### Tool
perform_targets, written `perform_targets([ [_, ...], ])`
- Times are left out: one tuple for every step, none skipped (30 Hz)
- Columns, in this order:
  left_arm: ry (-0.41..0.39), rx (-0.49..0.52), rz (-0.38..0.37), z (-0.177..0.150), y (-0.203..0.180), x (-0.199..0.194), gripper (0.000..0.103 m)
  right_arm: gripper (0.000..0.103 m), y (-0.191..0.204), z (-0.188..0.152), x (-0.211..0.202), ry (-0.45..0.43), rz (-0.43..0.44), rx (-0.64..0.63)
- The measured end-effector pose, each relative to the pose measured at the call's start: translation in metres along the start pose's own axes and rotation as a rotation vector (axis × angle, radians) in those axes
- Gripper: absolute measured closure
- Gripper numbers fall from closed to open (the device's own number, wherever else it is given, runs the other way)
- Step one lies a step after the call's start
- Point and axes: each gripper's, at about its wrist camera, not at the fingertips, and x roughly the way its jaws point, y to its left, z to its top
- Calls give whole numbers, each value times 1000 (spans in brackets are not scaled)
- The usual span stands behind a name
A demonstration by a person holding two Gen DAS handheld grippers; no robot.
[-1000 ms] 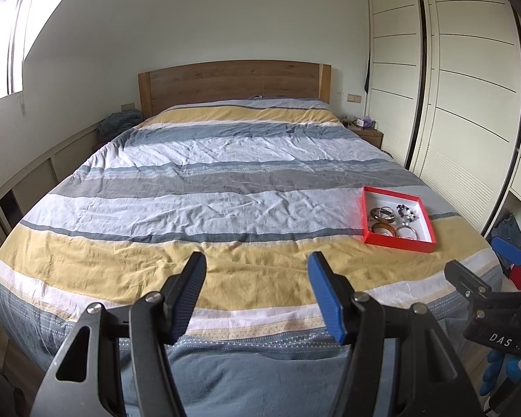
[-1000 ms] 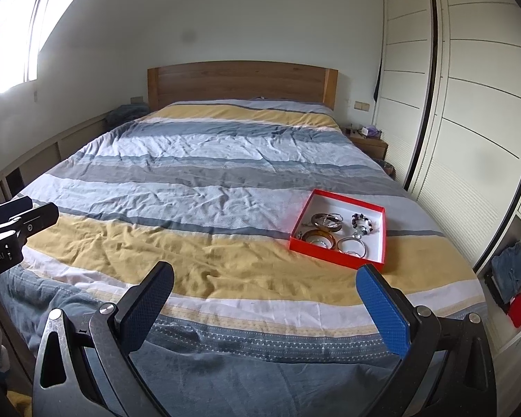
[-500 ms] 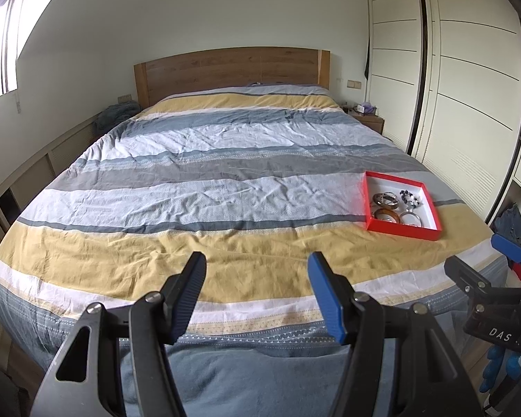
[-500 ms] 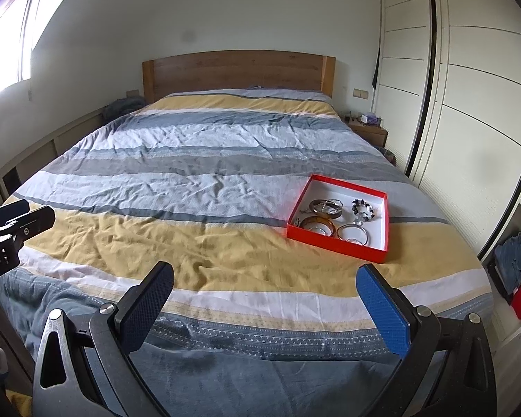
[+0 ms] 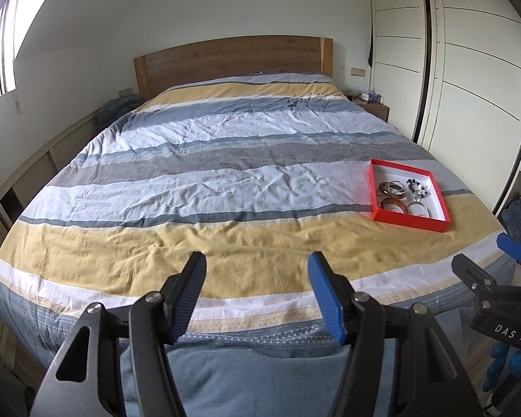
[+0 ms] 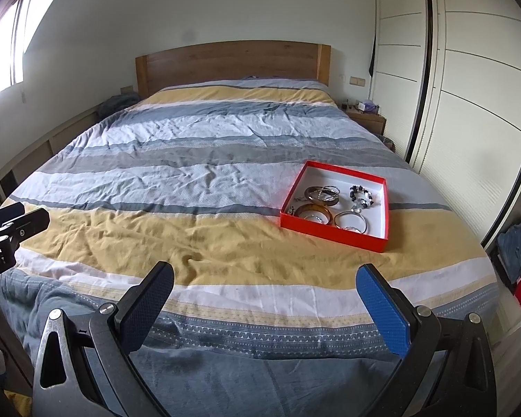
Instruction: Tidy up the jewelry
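While hovering over the foot end of the striped duvet [image 5: 198, 187], well short of the red box [image 6: 333, 236], left gripper [image 5: 257, 274] with fingers moderately apart, nothing between them. Right gripper [image 6: 265, 286] also above the foot end, nearer the red box, fingers spread wide and empty. Red box resting on the duvet's right side, on the yellow and pale stripes. Inside the box, bangles [image 6: 314, 213] toward its near and left part, beaded bracelet [image 6: 363, 198] toward its far right part. Wooden headboard [image 5: 232, 57] far beyond the box.
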Motion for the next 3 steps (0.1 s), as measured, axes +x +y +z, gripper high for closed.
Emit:
perform_targets([
  [2,-1,1,0,0,1,44,0,-1,0,2,4,0,1],
  [5,-2,3,0,0,3,44,0,-1,-1,3,7,0,3],
  [6,-3,5,0,0,4,44,0,-2,-1,5,10,0,3],
])
